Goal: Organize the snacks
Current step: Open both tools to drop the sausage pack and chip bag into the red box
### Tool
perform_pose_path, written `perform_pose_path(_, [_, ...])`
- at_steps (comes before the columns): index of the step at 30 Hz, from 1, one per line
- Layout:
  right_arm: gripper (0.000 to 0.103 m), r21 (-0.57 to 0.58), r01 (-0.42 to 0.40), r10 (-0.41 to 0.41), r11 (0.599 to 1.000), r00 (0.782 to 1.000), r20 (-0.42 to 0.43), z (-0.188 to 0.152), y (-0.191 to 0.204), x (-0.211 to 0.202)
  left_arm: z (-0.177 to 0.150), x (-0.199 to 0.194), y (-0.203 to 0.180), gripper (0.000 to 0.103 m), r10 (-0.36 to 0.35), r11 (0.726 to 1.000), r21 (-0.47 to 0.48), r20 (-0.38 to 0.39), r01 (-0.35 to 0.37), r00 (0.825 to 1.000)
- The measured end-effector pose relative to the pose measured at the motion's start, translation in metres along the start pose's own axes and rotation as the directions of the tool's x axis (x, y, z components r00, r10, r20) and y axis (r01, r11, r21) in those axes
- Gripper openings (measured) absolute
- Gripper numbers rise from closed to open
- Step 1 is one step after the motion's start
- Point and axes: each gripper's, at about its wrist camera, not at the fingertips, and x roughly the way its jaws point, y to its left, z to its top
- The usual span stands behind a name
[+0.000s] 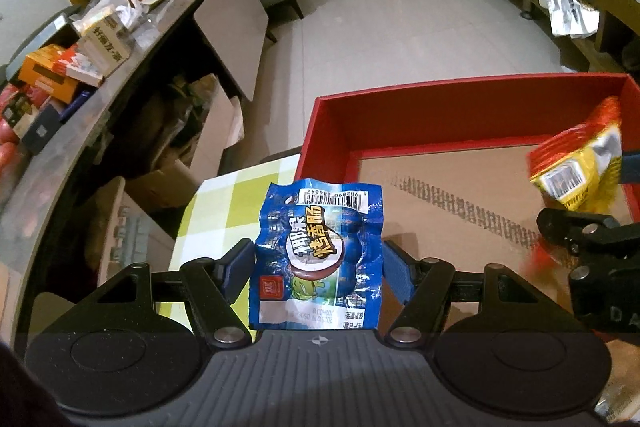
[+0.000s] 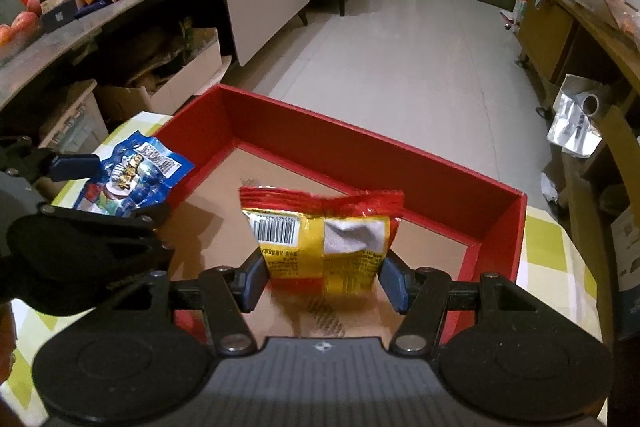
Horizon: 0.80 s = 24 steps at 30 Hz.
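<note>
Left claw (image 1: 319,261): we grip a blue packet (image 1: 318,255) over the desk's (image 1: 224,195) far edge, just short of the red box's (image 1: 400,115) near-left corner; it could catch the wall and fall outside.

Right claw (image 2: 322,277): we pinch a yellow packet (image 2: 324,231) above the box floor; both claws sit close, so we risk a knock.

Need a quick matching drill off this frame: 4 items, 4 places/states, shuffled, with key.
Items:
1. blue snack packet
2. yellow-and-red snack bag
3. red box
4. checked tablecloth

States:
A. open-topped, with a bare cardboard floor
B. held by the right gripper over the box floor
C. under the box
D. held by the left gripper at the box's left wall

Pairs: 1-D, 2-B, 3-A, 4-C
</note>
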Motion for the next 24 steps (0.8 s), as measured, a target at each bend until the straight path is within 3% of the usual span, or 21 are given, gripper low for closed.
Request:
perform_pose_path(12, [0.066,0.023,0.009,-0.009,1.0,1.0,-0.028,-0.001,-0.009,0.015,0.001,0.007,-0.009,0.078,-0.004,1.0,0.027,0.001,0.004,1.0])
perform_pose_path(24, [0.067,0.034,0.024,-0.024,0.999,1.0,-0.001,0.0,-0.015,0.01,0.003,0.0,-0.014,0.087,-0.005,0.999,0.036,0.031,0.004,1.0])
